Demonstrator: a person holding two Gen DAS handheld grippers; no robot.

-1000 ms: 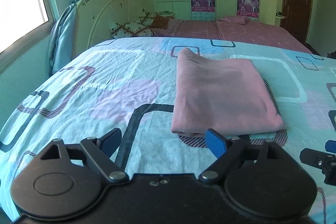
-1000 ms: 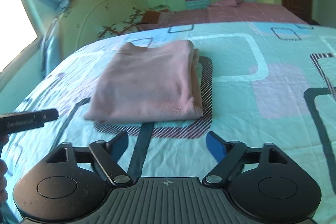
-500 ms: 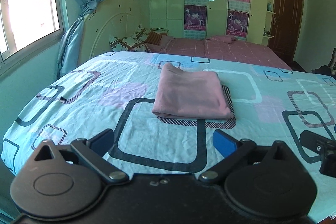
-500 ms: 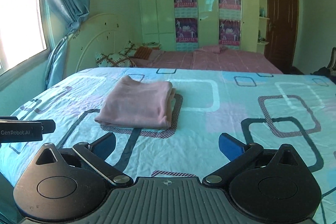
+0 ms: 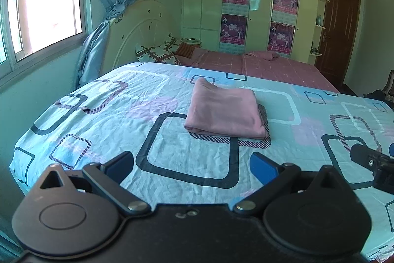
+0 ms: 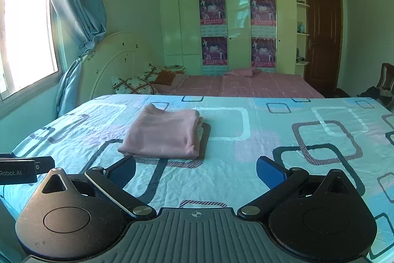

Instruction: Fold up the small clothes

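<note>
Two empty grippers hang back from a finished fold.

The pink garment (image 5: pixel 225 112) lies as a flat rectangle on the bed (image 5: pixel 103 112), over a striped square of the sheet; the left gripper (image 5: pixel 192 165) and right gripper (image 6: pixel 195 170), nearer the bed's front edge than the garment, have just been opening and stand wide with nothing between them; the fold looks done, so I judge neither needs to touch it.

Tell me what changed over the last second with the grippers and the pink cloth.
Both grippers backed away from the pink cloth and rose, so more of the room shows. The left gripper and right gripper have just been opening wider, with nothing between the jaws. Nothing was taken hold of. The cloth stayed folded in the same spot on the bedsheet.
</note>
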